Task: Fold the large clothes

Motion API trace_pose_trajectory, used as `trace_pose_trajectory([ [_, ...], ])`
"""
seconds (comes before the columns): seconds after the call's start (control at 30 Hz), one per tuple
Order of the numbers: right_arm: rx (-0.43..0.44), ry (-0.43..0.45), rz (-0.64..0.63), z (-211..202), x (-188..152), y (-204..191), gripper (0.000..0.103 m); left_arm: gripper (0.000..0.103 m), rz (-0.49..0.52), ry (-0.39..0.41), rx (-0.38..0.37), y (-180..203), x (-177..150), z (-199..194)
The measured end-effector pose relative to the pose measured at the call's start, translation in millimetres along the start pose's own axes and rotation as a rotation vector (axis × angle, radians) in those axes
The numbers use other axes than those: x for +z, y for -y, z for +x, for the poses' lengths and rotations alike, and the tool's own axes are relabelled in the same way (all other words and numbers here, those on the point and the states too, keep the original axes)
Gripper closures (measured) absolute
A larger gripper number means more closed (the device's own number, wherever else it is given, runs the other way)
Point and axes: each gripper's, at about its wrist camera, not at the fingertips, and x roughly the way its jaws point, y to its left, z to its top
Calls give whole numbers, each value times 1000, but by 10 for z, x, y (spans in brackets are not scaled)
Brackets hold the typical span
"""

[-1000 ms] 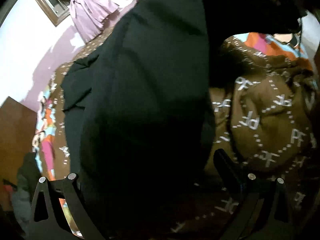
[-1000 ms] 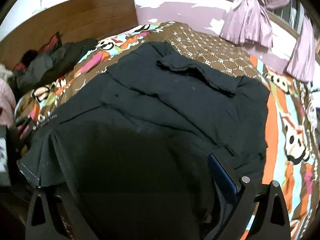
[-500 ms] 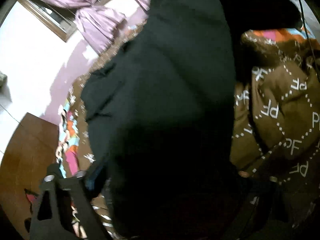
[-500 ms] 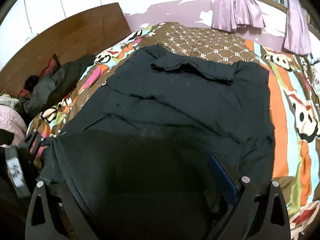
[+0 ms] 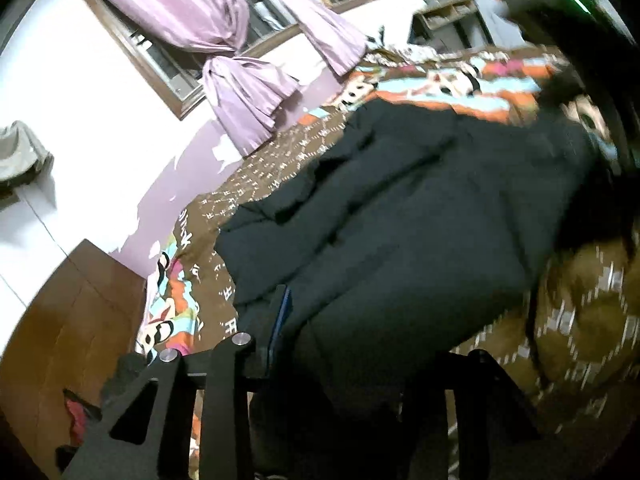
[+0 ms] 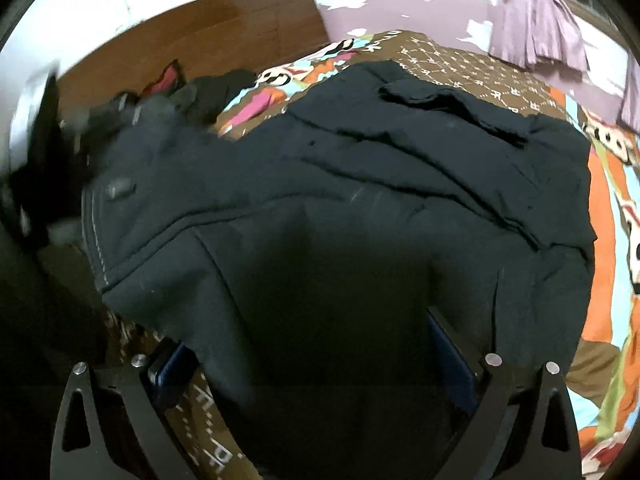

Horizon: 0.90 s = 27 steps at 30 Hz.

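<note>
Garment: black jacket, large, lying spread across the bed on its patterned cover, near hem reaching toward both cameras.

Left gripper: jaws standing apart with dark cloth bunched between them; whether they are pinching it cannot be told, the view being blurred.

Right gripper: jaws spread wide, hem fabric lying between them, not visibly clamped.

Handling note, as judgement: both grips should be taking the near hem at matching depth, then carrying it evenly toward the collar end so the fold is landing square; padded cloth is likely springing back, so pressing flat is advisable.

Change against the earlier pictures: left view is swinging up, window and curtains now filling more of it; right view is shifting leftward, the jacket's stitched side edge now showing.
</note>
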Motion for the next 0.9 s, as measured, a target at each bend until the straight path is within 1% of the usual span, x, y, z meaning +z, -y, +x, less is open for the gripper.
trace_pose_trajectory([
  [0.1,-55,0,-67,44,-103,-125,2,76,-73,-16,-43,-140,270,17],
  [0.2,-148,25,-151,75,-190,-237,2,77,-95,-39,-67,-247,519,43],
  [0.3,-271,70,-251,98,-255,-412,2,78,-118,-69,-83,-371,801,110],
  [0.33,-324,96,-289,97,-285,-480,2,78,-126,-77,-88,-416,827,147],
  [0.4,-390,126,-332,110,-331,-546,2,78,-154,-106,-106,-543,994,237],
  [0.43,-448,145,-356,131,-358,-584,2,78,-163,-118,-110,-589,1050,289],
  [0.5,-529,161,-383,164,-392,-605,2,78,-175,-140,-119,-693,1162,392],
  [0.57,-637,164,-425,266,-400,-603,2,78,-190,-155,-121,-734,1225,471],
  [0.6,-705,156,-454,330,-408,-630,2,78,-203,-162,-124,-764,1265,499],
  [0.63,-784,150,-484,400,-416,-633,2,78,-210,-163,-124,-783,1279,509],
  [0.7,-894,148,-521,475,-429,-613,2,78,-227,-155,-125,-834,1292,492],
  [0.73,-928,160,-520,462,-424,-608,3,78,-231,-152,-127,-845,1275,476],
  [0.8,-968,189,-513,411,-407,-593,4,78,-223,-148,-124,-857,1224,446],
  [0.83,-1000,212,-517,368,-395,-579,8,78,-216,-145,-120,-865,1202,429],
  [0.87,-1036,235,-525,314,-379,-566,14,78,-209,-141,-112,-882,1172,396],
  [0.9,-1046,244,-528,279,-364,-550,32,78,-208,-137,-109,-904,1147,377],
])
